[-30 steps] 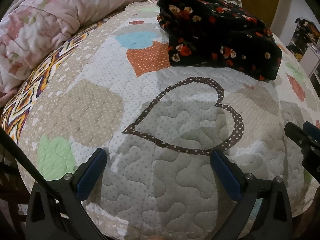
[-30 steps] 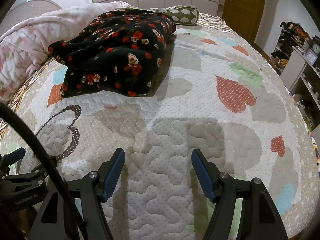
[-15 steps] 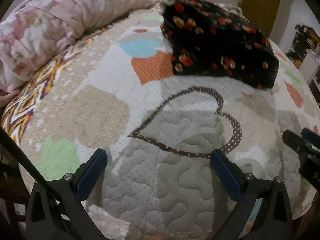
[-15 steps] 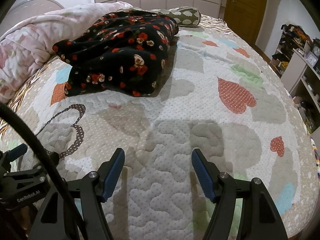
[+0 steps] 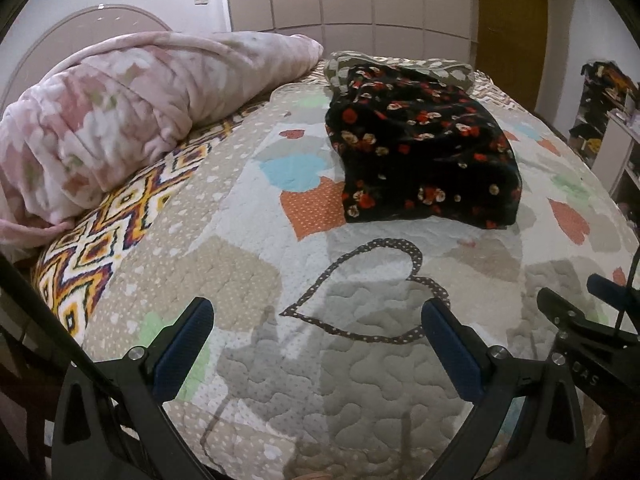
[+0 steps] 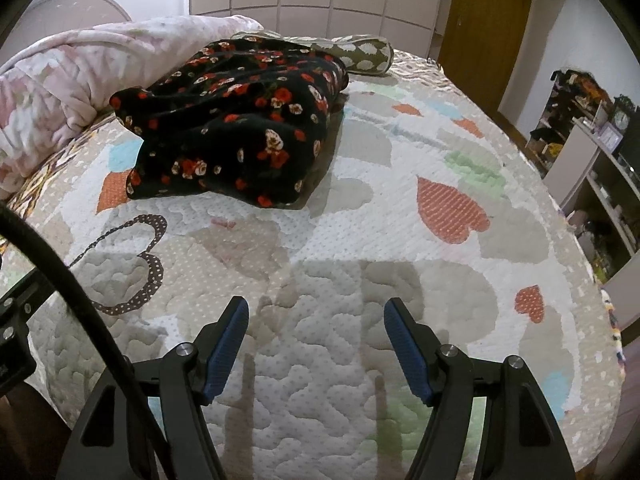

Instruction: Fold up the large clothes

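Note:
A black garment with red and cream flowers (image 5: 424, 156) lies folded in a thick bundle on the quilted bed, far ahead of both grippers; it also shows in the right wrist view (image 6: 236, 128). My left gripper (image 5: 316, 312) is open and empty, low over the quilt's near edge above a dotted heart outline. My right gripper (image 6: 316, 308) is open and empty, beside the left one, over the near part of the quilt. The right gripper's side shows at the right edge of the left wrist view (image 5: 576, 320).
A rolled pink floral blanket (image 5: 120, 120) lies along the left side of the bed. A green patterned pillow (image 6: 356, 52) sits behind the garment. Shelves with clutter (image 6: 592, 152) stand to the right, a wooden door (image 6: 484, 20) beyond.
Both grippers have drawn back and tilted up from the bed, so the garment looks farther away and more of the room shows. Both stay open.

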{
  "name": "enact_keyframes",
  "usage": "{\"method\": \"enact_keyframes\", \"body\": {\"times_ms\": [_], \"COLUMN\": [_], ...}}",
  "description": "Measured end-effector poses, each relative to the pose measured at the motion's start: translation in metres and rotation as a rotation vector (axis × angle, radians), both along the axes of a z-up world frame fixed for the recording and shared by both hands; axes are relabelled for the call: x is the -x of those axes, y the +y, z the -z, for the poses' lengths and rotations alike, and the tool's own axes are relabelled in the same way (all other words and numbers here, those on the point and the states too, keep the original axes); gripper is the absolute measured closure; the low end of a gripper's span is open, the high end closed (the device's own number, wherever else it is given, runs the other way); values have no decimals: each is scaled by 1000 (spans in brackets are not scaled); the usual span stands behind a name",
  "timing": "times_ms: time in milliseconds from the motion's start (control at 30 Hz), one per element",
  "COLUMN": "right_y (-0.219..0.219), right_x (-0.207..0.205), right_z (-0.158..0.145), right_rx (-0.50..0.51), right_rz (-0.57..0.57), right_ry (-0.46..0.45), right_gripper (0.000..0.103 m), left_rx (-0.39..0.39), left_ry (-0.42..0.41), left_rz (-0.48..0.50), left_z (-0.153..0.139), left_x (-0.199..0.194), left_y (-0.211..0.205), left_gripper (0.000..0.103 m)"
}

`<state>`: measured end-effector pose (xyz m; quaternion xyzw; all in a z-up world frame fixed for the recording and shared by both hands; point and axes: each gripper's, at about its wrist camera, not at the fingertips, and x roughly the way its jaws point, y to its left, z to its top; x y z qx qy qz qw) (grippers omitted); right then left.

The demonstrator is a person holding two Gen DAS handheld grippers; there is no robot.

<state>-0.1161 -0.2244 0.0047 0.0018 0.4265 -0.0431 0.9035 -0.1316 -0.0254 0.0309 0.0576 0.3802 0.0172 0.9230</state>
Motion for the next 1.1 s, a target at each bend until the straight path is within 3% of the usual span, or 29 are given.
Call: {"method": "enact_keyframes", "body": {"times_ms": [1100], "right_y": [-5], "right_x": [4], "right_z": [-2], "right_rx": [10], "right_rz": [16], "right_ry": [-15], "right_gripper": [26], "left_rx": [-26], "left_ry": [64], "left_rz": [29], "left_z": [10], "left_x": [4], "left_y": [-13], "left_gripper": [0]}}
